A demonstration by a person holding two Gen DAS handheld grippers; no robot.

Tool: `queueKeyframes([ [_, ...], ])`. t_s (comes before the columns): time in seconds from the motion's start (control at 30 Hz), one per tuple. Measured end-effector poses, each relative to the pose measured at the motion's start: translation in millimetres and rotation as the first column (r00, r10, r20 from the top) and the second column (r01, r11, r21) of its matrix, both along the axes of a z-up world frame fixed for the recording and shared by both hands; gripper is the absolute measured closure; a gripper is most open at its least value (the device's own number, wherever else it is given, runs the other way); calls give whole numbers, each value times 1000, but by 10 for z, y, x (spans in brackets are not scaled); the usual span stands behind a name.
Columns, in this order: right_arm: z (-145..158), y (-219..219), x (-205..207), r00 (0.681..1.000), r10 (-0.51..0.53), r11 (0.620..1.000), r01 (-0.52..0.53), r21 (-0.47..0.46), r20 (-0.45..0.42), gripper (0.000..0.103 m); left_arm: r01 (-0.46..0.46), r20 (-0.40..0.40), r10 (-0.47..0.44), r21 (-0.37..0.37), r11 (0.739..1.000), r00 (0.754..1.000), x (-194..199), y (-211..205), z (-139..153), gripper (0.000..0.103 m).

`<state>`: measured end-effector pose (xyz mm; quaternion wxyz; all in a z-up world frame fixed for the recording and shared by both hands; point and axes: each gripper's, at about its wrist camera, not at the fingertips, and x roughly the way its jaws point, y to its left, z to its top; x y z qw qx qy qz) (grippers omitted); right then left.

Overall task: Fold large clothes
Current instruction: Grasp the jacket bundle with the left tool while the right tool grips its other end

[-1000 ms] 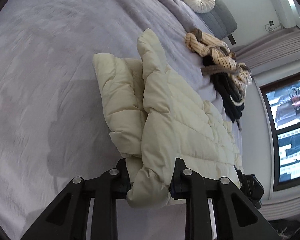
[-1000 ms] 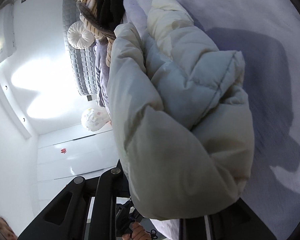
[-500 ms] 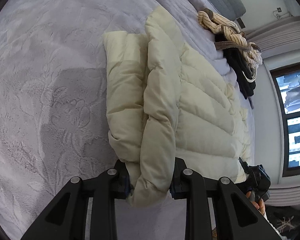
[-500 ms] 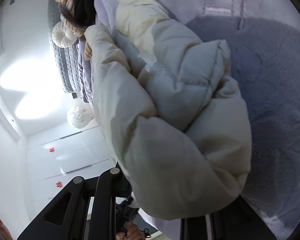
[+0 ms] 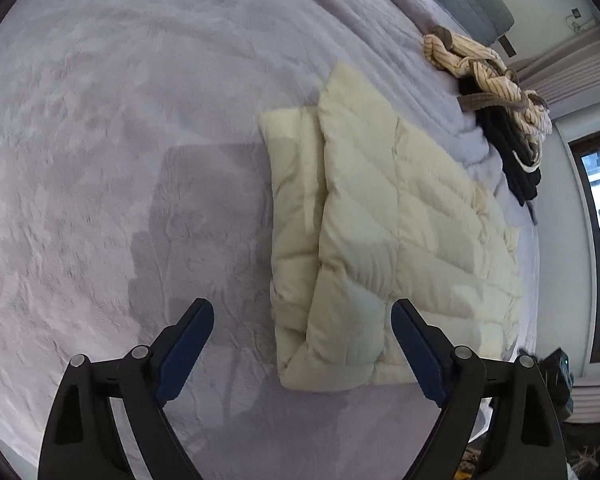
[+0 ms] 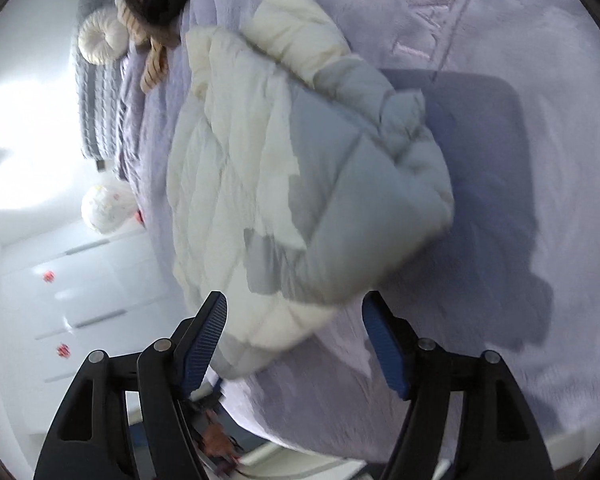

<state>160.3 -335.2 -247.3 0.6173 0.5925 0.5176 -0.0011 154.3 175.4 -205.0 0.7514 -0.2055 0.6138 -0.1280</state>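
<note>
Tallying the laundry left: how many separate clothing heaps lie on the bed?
2: the folded cream jacket near both open grippers, and a tangled pile of striped and black clothes farther up the bed. Items within the pile may be hidden.

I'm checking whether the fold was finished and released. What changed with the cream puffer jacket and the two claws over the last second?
Both claws let go. The left claw and right claw, each clamped on an edge of the cream puffer jacket a second ago, now stand open and drawn back from it. The jacket was lowered and lies folded on the lavender blanket. The clothes pile stayed put.
</note>
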Motion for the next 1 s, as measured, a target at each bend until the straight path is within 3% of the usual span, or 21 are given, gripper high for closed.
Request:
queueKeyframes([
  [0.07,77,78,47,998,64,998,-63,-14,17,16,-6,12,6,-17,1000,1000,87,39,35,13],
  [0.23,504,519,199,955,280,959,-272,-83,97,15,24,-12,-26,-152,988,1000,404,44,-59,13],
  [0.3,663,719,340,922,365,928,-350,-127,126,15,35,-47,-46,-204,978,998,515,15,-171,13],
  [0.47,926,1045,510,839,519,831,-450,-326,166,15,25,-68,-42,-231,973,997,706,-13,-362,13],
  [0.6,910,1158,676,806,575,767,-471,-436,141,16,35,-67,-54,-251,967,996,852,18,-485,13],
  [0.67,862,1202,818,801,593,721,-484,-496,82,22,42,-66,-60,-243,969,996,928,21,-559,13],
  [0.7,787,1208,918,801,597,699,-493,-518,43,42,46,-64,-64,-240,970,996,962,18,-592,13],
  [0.73,759,1209,949,802,597,688,-501,-525,17,74,51,-60,-67,-237,970,996,991,12,-617,13],
  [0.77,696,1194,1009,803,596,675,-513,-531,-18,86,60,-53,-75,-238,969,996,1018,-3,-643,13],
  [0.8,646,1211,1058,804,594,667,-517,-537,-36,91,67,-48,-81,-245,967,996,1036,-14,-666,13],
  [1.0,395,1171,1164,803,595,667,-522,-532,-41,92,88,-64,-116,-337,938,991,1122,-168,-852,13],
])
